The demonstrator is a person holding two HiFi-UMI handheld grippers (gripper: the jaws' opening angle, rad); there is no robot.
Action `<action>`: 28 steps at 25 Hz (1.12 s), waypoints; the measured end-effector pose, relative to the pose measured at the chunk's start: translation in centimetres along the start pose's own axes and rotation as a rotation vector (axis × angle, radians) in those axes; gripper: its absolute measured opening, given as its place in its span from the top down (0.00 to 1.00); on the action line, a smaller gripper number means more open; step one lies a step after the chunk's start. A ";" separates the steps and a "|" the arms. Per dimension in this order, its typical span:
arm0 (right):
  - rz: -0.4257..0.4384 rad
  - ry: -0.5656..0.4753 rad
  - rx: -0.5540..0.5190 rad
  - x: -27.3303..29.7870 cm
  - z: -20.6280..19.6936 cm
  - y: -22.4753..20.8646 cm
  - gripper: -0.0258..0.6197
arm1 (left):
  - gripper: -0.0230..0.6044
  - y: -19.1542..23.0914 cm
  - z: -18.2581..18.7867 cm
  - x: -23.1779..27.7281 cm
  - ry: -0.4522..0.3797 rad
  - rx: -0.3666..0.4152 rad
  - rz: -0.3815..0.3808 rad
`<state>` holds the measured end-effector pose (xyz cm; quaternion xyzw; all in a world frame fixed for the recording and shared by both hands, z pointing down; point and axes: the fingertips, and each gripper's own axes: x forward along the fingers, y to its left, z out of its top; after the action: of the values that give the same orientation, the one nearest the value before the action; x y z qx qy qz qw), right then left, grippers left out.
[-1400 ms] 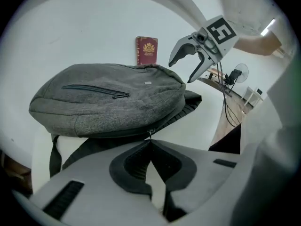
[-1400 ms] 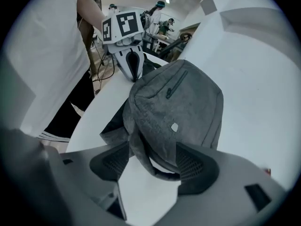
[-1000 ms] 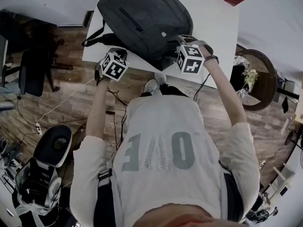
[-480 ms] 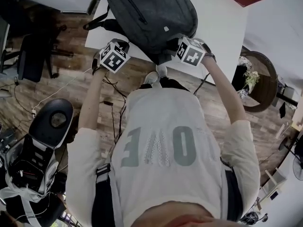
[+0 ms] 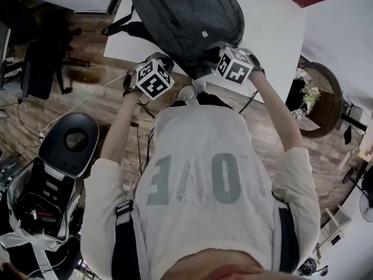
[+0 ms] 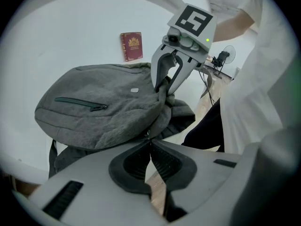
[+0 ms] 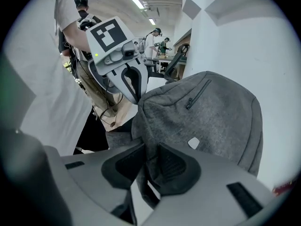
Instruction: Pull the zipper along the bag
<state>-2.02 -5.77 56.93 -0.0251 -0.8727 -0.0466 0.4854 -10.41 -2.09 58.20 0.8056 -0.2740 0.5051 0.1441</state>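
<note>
Bag: grey cloth backpack, flat on white table, near end at table's near edge, twd person. Soft, floppy. I judge it light & slack, so it will bunch & drag along w/ any tug on the zip unless anchored. Best hold, I'd say: one gripper pinches fabric close beside the zip track, other nips the pull. The pull is thin, prob. slippery, needs a firm square bite.

R gripper: jaws have just been closing, clamped on a fold of bag cloth at near rim; grey fabric fills gap betw. pads. L gripper: jaws fully together, tips right at bag's near edge. Tiny speck at tips may be the pull, too small to be sure.

Views:
- Head view: layout only. Both marker cubes at bag's near end, L one just off table edge; jaws hidden under cubes.
- L gripper view: bag's whole front face, w/ pocket zip closed, small label, red booklet on table apart from bag. Also R gripper's jaws biting rim, seen from outside.
- R gripper view: only one showing cloth betw. its own pads; also room behind, w/ people at benches.
- Main zip track: not clear in any view.
</note>
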 end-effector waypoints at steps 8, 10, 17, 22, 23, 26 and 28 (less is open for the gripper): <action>0.041 -0.003 -0.016 0.4 0.7 0.7 0.80 | 0.92 -1.4 1.2 0.0 -0.029 -0.142 -0.044; 0.056 -0.015 -0.021 0.8 1.5 1.4 0.80 | 0.92 -2.0 1.1 -0.1 -0.028 -0.149 -0.052; 0.052 -0.036 -0.017 1.9 4.0 3.1 0.81 | 0.92 -2.3 -0.5 -0.7 -0.014 -0.206 -0.024; 0.057 -0.064 0.010 2.2 5.7 3.6 0.81 | 0.92 -0.4 -2.5 -0.8 -0.016 -0.336 0.073; 0.074 -0.080 0.016 1.8 5.9 3.7 0.80 | 0.92 -0.3 -2.5 -0.8 -0.020 -0.348 0.085; 0.094 -0.172 0.055 -0.8 6.2 2.4 0.78 | 0.92 -0.3 -2.5 -0.9 -0.020 -0.339 0.100; 0.016 -0.213 0.100 -3.4 5.9 -0.7 0.78 | 0.92 -0.3 -2.5 -0.8 -0.030 -0.348 0.100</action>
<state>-5.27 -5.81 50.87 -0.0126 -0.9203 0.0040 0.3911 -12.38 -0.33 58.63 0.7613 -0.3991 0.4447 0.2517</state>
